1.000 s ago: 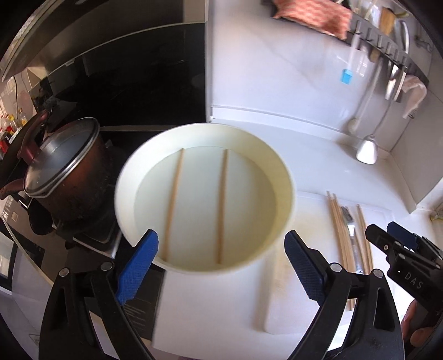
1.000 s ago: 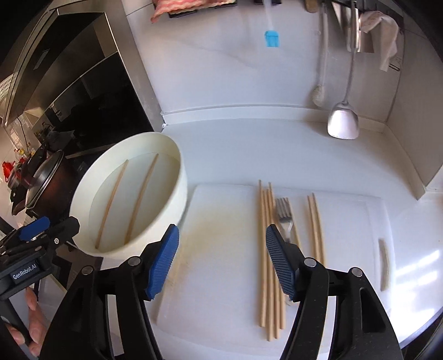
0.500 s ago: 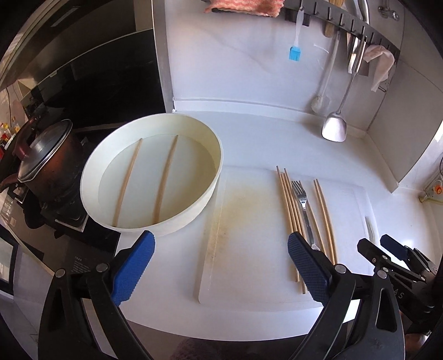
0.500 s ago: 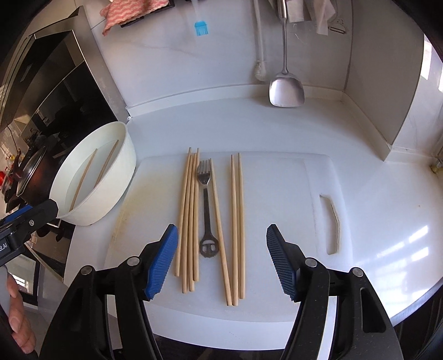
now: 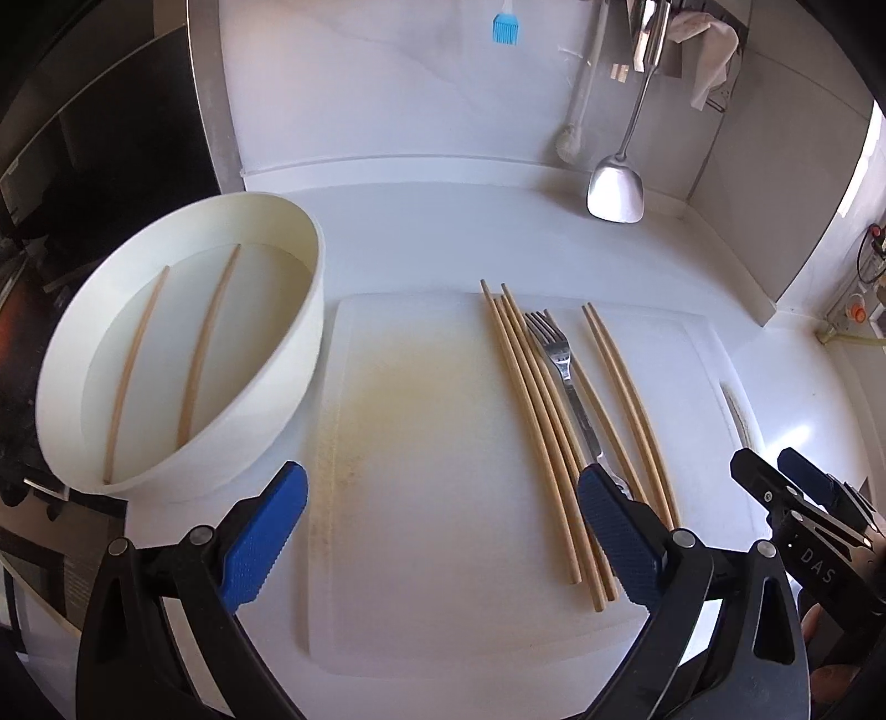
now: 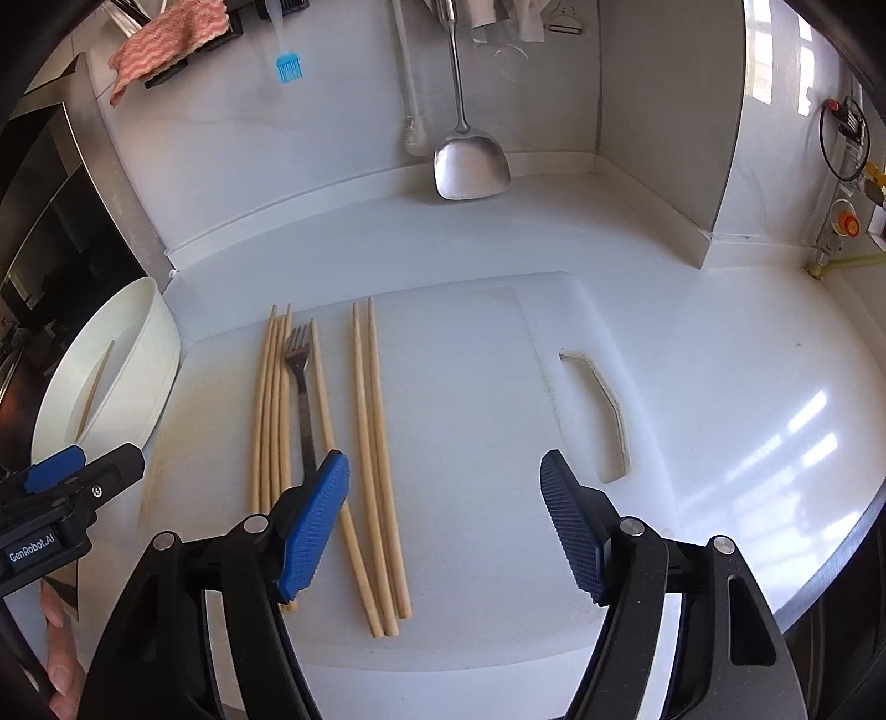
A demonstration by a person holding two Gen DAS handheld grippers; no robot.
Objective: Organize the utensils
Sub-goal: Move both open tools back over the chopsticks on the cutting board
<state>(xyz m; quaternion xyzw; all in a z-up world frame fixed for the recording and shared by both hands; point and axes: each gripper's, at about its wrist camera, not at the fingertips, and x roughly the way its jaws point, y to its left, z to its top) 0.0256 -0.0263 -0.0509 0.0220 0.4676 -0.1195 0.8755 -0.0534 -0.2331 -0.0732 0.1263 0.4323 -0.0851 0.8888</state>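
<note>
Several wooden chopsticks point(image 5: 531, 410) point(image 6: 271, 410) and a metal fork point(image 5: 559, 365) point(image 6: 302, 387) lie lengthwise on a white cutting board point(image 5: 432, 443) point(image 6: 476, 387). A separate pair of chopsticks point(image 6: 376, 454) point(image 5: 626, 399) lies to their right. The white bowl point(image 5: 288, 343) point(image 6: 149, 354) at the board's left holds two more chopsticks point(image 5: 166, 354). My left gripper point(image 5: 443, 531) hangs open over the bare left half of the board. My right gripper point(image 6: 443, 526) is over the board's right part, its jaws opening, with nothing between them.
A steel spatula point(image 6: 470, 166) point(image 5: 614, 188), a blue brush point(image 6: 288, 66) and a cloth point(image 6: 166, 44) hang on the back wall. A dark cooktop area point(image 5: 83, 166) lies left of the bowl. The board has a handle slot point(image 6: 603, 415) at its right end.
Both grippers swung right, from over the bowl to over the cutting board, and came lower. The bowl slid to the left of both views. The right jaws have widened.
</note>
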